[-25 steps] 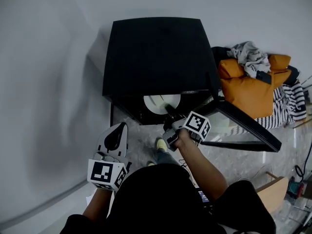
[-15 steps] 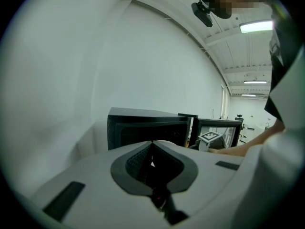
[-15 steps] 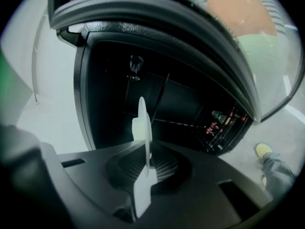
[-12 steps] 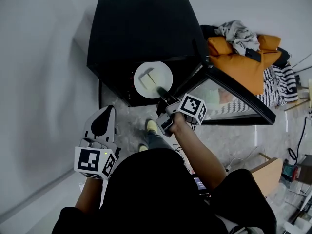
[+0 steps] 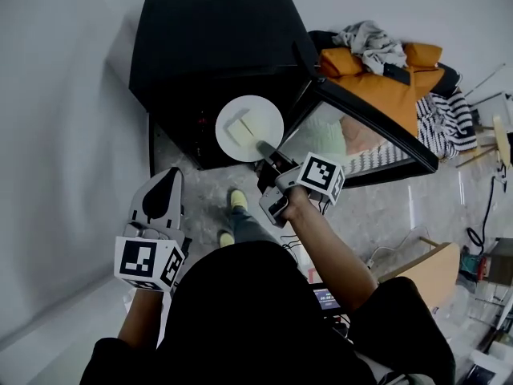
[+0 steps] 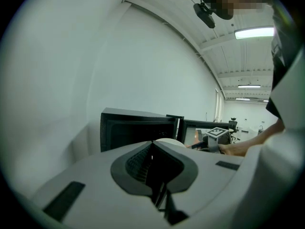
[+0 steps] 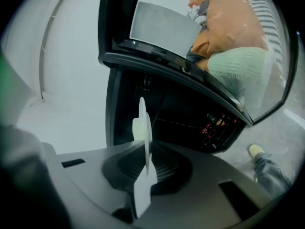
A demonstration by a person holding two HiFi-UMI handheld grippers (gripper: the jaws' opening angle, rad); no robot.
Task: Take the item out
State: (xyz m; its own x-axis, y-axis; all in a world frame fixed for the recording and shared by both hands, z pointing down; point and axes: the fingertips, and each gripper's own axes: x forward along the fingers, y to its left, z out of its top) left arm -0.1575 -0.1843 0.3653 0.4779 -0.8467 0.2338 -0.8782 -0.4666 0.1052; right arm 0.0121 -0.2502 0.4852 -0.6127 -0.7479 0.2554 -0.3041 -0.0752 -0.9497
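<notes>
One plate [image 5: 269, 112], level, in rt gripper [image 5: 265, 147]

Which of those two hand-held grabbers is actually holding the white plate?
The right gripper, in front of the open black appliance: it is clamped on the rim of the white plate. The left gripper is shut on nothing.

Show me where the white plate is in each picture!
Head view: centre, white plate pinched by the right gripper, before the black cabinet.
Left gripper view: pale sliver just above the jaws.
Right gripper view: edge-on, clamped between the jaws.
Shared landmark: the black cabinet's open front.
</notes>
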